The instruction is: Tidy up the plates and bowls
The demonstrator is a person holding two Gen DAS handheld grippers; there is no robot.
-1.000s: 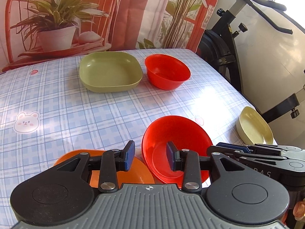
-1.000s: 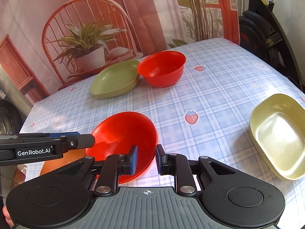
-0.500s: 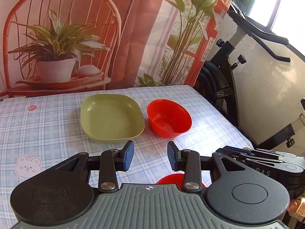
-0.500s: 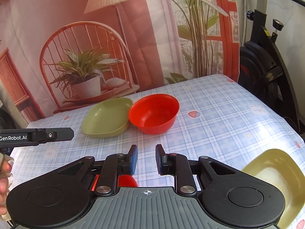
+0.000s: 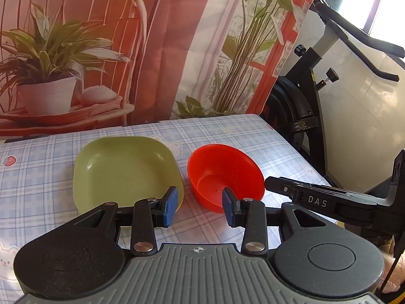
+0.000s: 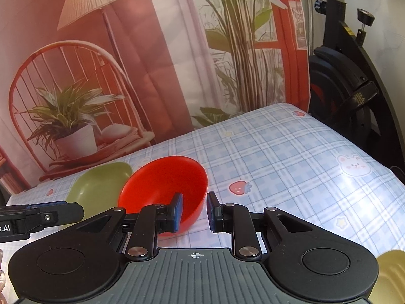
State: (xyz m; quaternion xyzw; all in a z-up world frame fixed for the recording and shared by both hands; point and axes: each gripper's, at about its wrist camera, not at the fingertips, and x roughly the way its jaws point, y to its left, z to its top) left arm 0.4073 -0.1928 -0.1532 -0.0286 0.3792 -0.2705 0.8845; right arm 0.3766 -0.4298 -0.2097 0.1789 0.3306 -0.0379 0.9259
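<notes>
While both tools hover above the table, the red bowl (image 5: 225,177) sits beside the green plate (image 5: 124,171) at the far end — an approach is judged under way. The left gripper (image 5: 199,206) and right gripper (image 6: 194,211) are spread, nothing pinched. Next, the bowl's rim must be straddled squarely. "DAS" is read on one tool — ".AI" on the other.

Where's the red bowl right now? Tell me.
The red bowl sits on the checked table near its far edge, just right of the green plate in the left wrist view; the right wrist view shows it ahead-left.
</notes>
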